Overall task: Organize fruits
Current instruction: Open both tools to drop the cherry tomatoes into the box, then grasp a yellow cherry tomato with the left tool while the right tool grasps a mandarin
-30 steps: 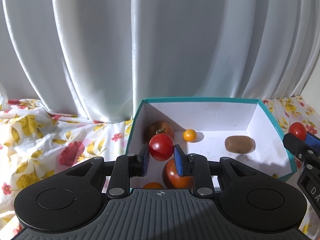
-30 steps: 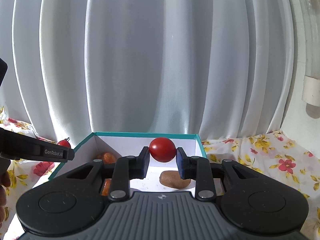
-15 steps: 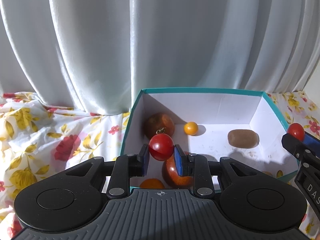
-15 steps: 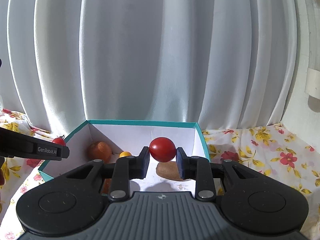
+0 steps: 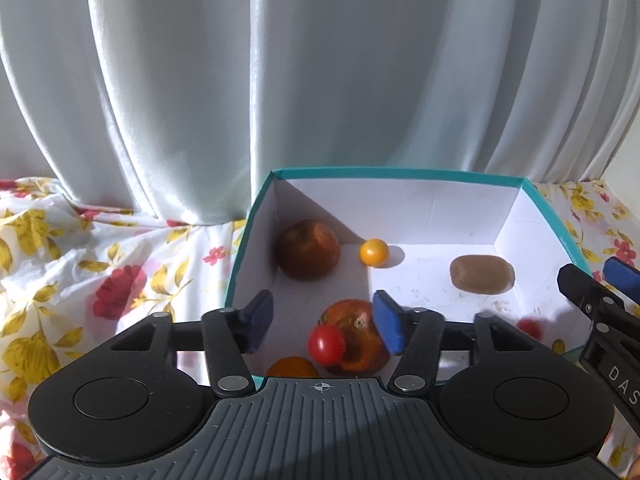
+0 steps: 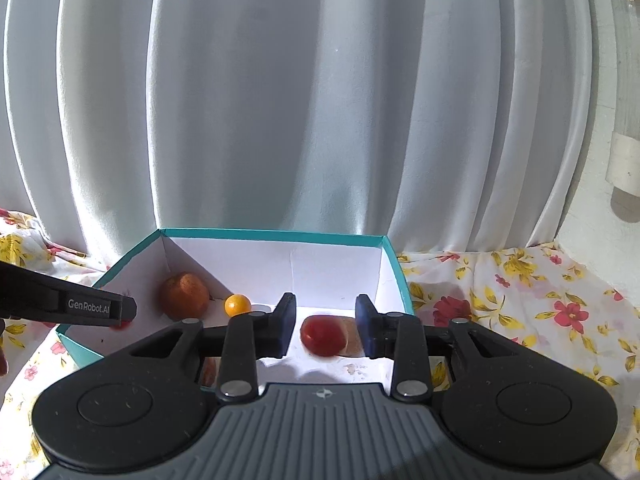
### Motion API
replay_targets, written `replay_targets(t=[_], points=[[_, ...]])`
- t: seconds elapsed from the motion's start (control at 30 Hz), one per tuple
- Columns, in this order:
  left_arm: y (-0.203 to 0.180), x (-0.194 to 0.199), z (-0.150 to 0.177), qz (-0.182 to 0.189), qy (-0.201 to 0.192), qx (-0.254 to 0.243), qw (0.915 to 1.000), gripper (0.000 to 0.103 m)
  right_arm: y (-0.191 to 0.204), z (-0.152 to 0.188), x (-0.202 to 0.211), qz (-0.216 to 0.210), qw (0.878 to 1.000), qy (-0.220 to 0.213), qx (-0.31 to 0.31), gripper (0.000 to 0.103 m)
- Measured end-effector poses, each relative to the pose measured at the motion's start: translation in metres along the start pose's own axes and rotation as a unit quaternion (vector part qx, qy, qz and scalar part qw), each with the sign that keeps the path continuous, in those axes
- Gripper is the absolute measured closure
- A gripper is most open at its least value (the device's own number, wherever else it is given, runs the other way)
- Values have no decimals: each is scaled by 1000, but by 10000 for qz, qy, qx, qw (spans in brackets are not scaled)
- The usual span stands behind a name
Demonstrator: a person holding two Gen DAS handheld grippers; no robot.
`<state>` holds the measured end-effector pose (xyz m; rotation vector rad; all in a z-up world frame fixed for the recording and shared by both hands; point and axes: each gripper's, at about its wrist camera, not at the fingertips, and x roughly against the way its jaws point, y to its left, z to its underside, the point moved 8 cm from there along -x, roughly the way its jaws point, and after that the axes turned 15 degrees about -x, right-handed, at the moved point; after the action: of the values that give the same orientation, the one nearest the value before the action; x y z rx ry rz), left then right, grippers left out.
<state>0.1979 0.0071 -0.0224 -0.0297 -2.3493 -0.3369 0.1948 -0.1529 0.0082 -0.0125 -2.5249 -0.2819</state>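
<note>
Black ribbed gripper (image 5: 324, 322) bodies, blue pads (image 5: 387, 326), silver screws.

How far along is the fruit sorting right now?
Nearly done, it seems. The teal box already holds a brown fruit, a yellow fruit, a kiwi and a large tomato. Both the left gripper and right gripper are open, each with a small red tomato below it, over the box. No loose fruit shows on the cloth.

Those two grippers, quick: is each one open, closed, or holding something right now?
Left gripper: open, holding nothing; a red tomato sits below.
Right gripper: open, holding nothing; a blurred red tomato is between the jaws, untouched.
</note>
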Motion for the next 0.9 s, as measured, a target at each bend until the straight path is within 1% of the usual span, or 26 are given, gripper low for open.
replay_targets(t=[0.03, 0.07, 0.1, 0.2, 0.23, 0.27, 0.3, 0.67, 0.8, 0.9], points=[[-1, 3, -2, -26, -85, -73, 9999, 40, -1, -1, 1, 52, 10000, -52, -23, 53], [-2, 6, -3, -45, -137, -130, 9998, 36, -2, -2, 3, 103, 9999, -110, -38, 50], [-3, 8, -5, -56, -180, -165, 9997, 31, -4, -2, 4, 132, 9998, -150, -60, 50], [-3, 14, -5, -6, -281, -143, 9995, 29, -8, 0, 12, 171, 9993, -209, -239, 46], [-3, 15, -5, 29, -295, -126, 9995, 29, -8, 2, 15, 171, 9993, -222, -248, 44], [-3, 15, -4, 35, -276, -111, 9996, 28, -8, 5, 17, 183, 9993, -228, -221, 39], [-3, 15, -4, 18, -256, -106, 9996, 28, -7, 8, 18, 190, 9994, -216, -179, 38], [-2, 25, 5, -7, -216, -172, 9996, 27, -2, 31, 33, 196, 9997, -40, -113, 35], [0, 31, 18, 57, -252, -228, 9994, 27, -1, 40, 42, 216, 9997, -31, -123, 35], [1, 35, 35, 109, -222, -297, 9993, 27, 2, 54, 49, 173, 9998, 65, -73, 35]])
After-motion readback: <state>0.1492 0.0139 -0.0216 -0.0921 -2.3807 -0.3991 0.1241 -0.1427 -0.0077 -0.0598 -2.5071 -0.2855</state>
